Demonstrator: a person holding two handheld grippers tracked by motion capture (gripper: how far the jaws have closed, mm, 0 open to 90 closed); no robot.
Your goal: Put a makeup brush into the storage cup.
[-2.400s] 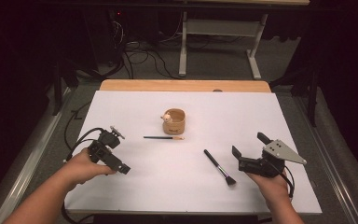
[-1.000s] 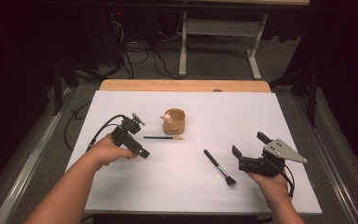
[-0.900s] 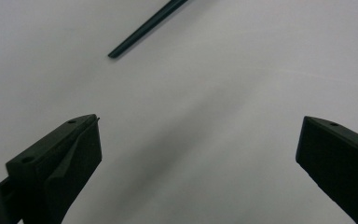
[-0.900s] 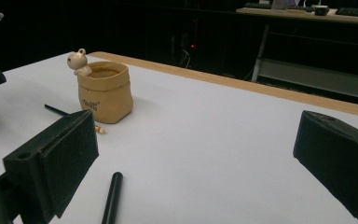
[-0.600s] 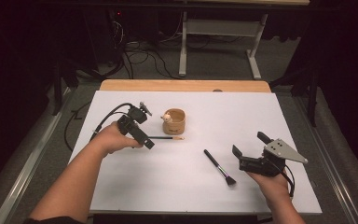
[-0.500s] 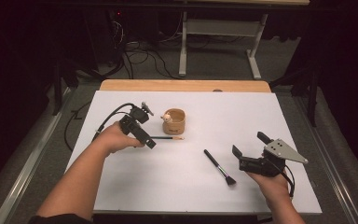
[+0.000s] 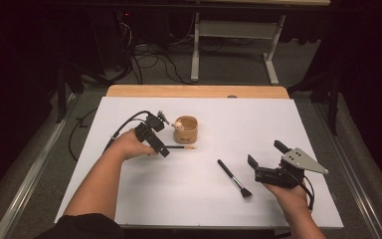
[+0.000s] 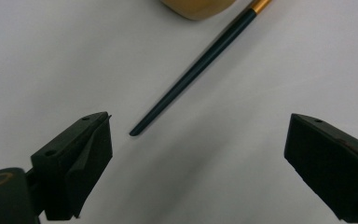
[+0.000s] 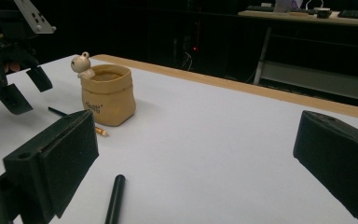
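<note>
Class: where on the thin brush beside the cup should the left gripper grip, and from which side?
Grip the thin brush on its dark handle, from above, jaws straddling it crosswise. It lies flat and tapers toward the left gripper, so probably past the fine tip, short of the cup.

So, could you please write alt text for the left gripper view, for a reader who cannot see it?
The left gripper hangs with its two black fingers wide open over a white table, and the pointed end of a thin dark brush lies just ahead of them, untouched. The tan pot shows at the top edge.
</note>
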